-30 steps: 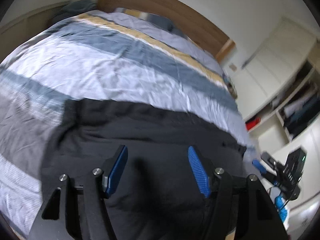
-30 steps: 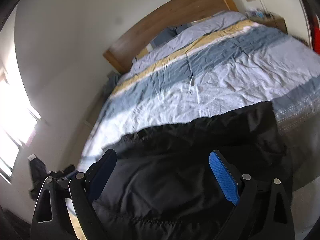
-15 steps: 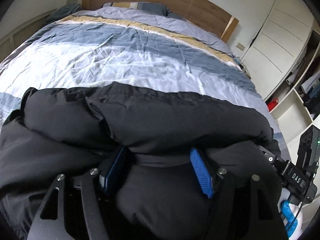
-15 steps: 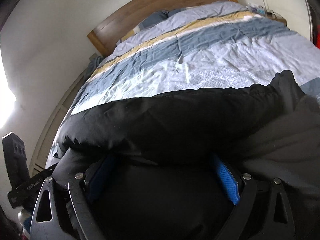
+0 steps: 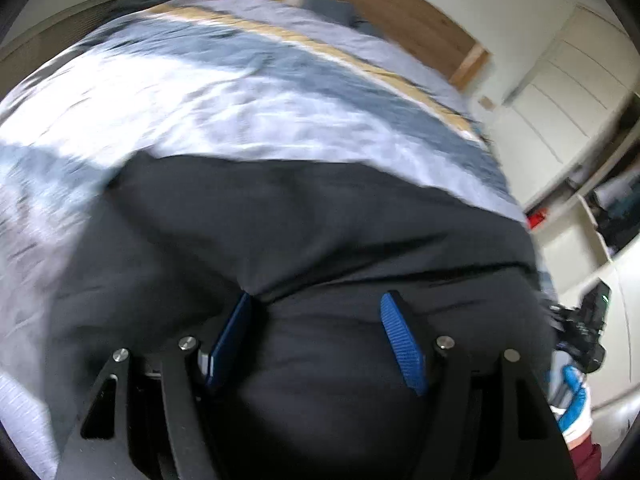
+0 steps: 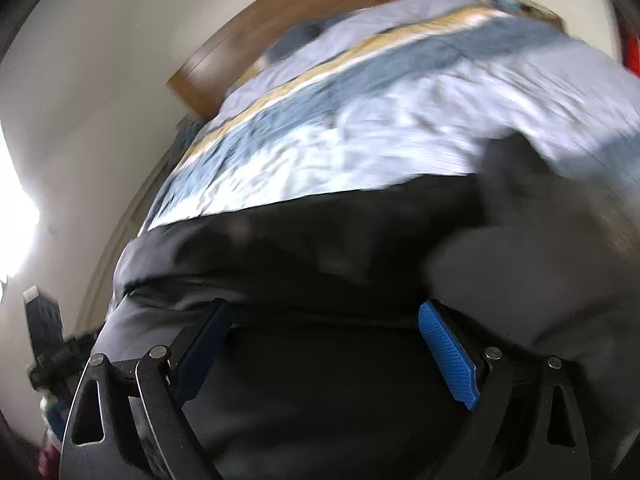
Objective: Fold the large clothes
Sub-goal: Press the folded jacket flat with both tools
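Black jacket spread on bed for folding; left gripper and right gripper wide, seemingly gripping nothing.

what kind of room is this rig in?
A bedroom, most likely. A bed with a striped duvet fills the view, backed by a wooden headboard. White wardrobe doors and open shelves with clothes stand beside it. A black garment lies on the bed.
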Action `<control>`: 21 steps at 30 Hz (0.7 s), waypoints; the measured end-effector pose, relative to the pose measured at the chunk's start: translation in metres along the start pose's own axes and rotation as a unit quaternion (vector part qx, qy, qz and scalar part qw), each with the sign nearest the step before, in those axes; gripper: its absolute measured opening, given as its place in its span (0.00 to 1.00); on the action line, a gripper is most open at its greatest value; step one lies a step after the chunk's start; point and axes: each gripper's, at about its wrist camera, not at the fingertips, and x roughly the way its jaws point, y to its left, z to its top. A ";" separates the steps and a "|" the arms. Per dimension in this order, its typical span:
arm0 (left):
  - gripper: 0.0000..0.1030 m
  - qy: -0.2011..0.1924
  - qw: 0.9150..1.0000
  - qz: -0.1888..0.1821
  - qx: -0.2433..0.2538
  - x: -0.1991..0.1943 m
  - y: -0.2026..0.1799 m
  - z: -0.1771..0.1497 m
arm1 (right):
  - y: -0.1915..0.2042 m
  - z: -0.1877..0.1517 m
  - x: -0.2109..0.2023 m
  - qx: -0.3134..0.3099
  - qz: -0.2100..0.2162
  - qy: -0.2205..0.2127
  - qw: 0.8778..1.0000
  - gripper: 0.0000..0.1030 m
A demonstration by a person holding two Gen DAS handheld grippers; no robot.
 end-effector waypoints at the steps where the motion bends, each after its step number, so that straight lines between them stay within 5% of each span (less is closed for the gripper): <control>1: 0.64 0.001 1.000 0.007 -0.017 -0.005 0.015 -0.003 | -0.013 -0.001 -0.008 0.017 -0.007 -0.007 1.000 0.91; 3: 0.64 -0.004 0.999 0.018 -0.047 -0.019 0.037 -0.010 | -0.026 -0.003 -0.018 0.027 -0.027 -0.006 0.999 0.91; 7: 0.64 -0.043 0.997 0.048 -0.030 -0.053 0.037 -0.032 | -0.005 -0.015 -0.051 -0.027 -0.087 -0.040 0.995 0.89; 15: 0.64 -0.086 0.993 0.061 0.044 -0.075 -0.015 -0.078 | 0.058 -0.065 -0.071 -0.128 -0.041 -0.062 0.989 0.90; 21: 0.64 -0.105 0.988 0.084 0.076 -0.060 -0.022 -0.111 | 0.028 -0.089 -0.052 -0.130 -0.073 -0.037 0.988 0.90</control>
